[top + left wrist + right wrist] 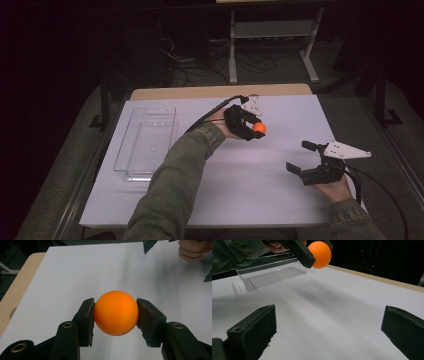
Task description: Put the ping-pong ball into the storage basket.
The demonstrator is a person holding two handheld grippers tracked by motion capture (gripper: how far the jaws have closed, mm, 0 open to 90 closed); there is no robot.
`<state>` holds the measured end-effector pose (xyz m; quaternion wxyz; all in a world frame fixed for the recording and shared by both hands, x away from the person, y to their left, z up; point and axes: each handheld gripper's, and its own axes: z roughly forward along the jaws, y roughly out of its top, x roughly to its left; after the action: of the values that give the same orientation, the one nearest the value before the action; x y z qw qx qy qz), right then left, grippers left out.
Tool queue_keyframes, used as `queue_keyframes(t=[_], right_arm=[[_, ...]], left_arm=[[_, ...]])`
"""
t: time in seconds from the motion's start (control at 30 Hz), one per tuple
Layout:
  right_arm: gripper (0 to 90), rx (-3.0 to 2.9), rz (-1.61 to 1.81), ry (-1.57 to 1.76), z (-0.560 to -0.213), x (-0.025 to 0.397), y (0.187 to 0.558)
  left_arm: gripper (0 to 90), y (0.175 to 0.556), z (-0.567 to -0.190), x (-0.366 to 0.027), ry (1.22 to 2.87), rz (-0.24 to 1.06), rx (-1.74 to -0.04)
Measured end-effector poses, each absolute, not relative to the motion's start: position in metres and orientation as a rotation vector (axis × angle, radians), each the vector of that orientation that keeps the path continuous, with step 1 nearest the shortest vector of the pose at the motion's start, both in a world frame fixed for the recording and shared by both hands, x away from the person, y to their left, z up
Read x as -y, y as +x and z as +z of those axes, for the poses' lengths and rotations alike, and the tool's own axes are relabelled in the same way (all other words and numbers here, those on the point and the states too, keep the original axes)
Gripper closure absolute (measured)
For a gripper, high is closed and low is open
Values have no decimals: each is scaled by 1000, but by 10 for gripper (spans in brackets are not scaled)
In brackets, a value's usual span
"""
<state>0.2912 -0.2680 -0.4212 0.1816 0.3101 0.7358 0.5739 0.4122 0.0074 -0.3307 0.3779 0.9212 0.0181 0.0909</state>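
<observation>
Both grippers are showing black, blocky bodies. The left gripper (254, 126) is trailing a black cable and carrying a pale grey three-cornered plate (252, 106); in its own view its jaws are wearing dark brown pads (90, 320), worn at the edges, with brass-ringed holes (67, 325) on the arms. The right gripper (303, 157) is carrying the same kind of plate and cable. The sleeves (170, 185) are looking olive-green.

A clear tray (145, 142) lies on the bench's (280, 190) white sheet near its left edge; a metal stand (272, 42) rises beyond the bench.
</observation>
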Motion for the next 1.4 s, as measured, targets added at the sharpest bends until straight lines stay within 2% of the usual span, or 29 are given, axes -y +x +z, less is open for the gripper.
queue_keyframes(t=[1.4], right_arm=[[0, -2072, 1623, 881, -421, 269, 291]], left_arm=[[503, 399, -315, -60, 2335, 310, -120]])
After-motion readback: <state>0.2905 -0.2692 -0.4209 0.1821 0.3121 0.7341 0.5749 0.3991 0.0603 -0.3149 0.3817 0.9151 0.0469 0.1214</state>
